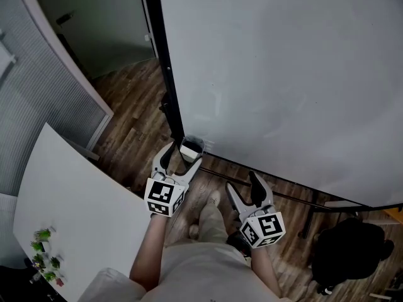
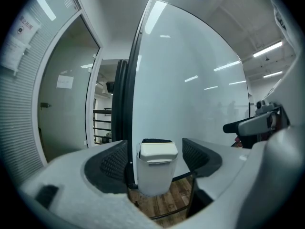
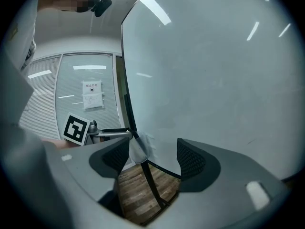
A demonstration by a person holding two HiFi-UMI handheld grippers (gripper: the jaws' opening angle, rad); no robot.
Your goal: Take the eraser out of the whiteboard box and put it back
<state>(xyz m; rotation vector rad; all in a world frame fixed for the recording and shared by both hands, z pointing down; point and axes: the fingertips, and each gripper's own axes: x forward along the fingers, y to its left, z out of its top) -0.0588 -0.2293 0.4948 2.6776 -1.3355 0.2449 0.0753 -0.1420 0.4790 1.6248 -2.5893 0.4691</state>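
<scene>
While the whiteboard [image 1: 283,74] fills the head view from twelve to three o'clock, your work sits at its seven o'clock corner. Your left gripper [image 1: 184,153] has its jaws spread wide, one on each side of the whiteboard box [image 2: 153,178], with the pads clear of it. Your right gripper [image 1: 242,182], at four o'clock from the left one, is also spread, with only floor and the board's frame between its jaws. The eraser [image 2: 157,150] is in the box, its top standing above the rim. If you close at this height, you may pinch the box wall instead of the eraser and tug the box off the board. An off-centre grip could also tilt the eraser and jam it.
</scene>
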